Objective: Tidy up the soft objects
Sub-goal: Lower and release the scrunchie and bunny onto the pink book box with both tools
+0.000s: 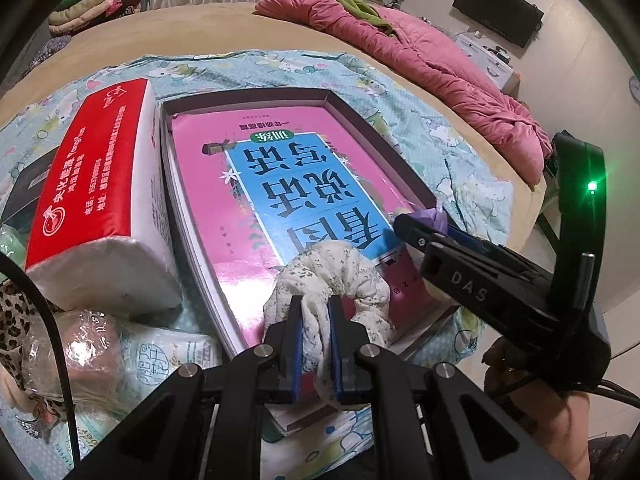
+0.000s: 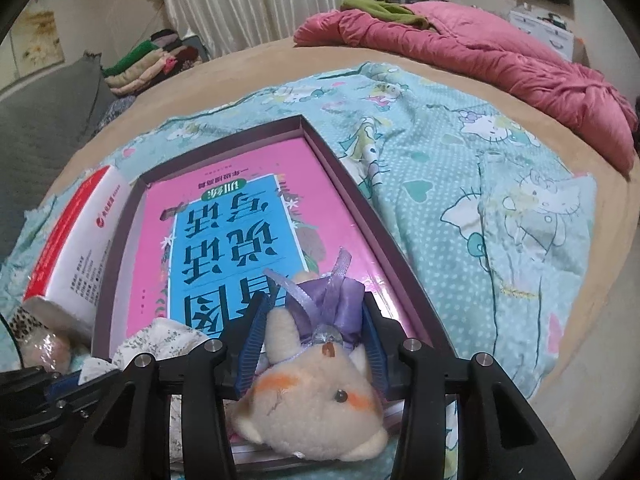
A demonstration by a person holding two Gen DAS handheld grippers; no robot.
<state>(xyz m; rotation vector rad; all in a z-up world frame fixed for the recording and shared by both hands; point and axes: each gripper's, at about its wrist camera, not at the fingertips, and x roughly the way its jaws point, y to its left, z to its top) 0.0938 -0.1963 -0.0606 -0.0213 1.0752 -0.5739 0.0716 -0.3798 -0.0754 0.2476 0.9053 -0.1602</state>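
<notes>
Bedroom: over the shallow box (image 1: pixel 404 152) on the bed (image 2: pixel 500 216), left hand-held gripper (image 1: pixel 317 344) pinches a scrunchie (image 1: pixel 340 276); right hand-held gripper (image 2: pixel 316 344) brackets a plush toy (image 2: pixel 316 400) at 6 o'clock. Next, probably release both inside.

A home bedroom. A wide bed with a tan sheet (image 2: pixel 248 68) carries a rumpled pink quilt (image 2: pixel 500 56) and a teal cartoon-cat blanket (image 2: pixel 460 184). Folded clothes (image 2: pixel 156 64) are stacked beside pale pleated curtains (image 2: pixel 260 0).

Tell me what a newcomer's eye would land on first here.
First, the big pink book lying in a shallow box on the bed. At its near end the left gripper pinches a floral scrunchie, and the right gripper has a plush toy with a purple bow between its fingers.
</notes>
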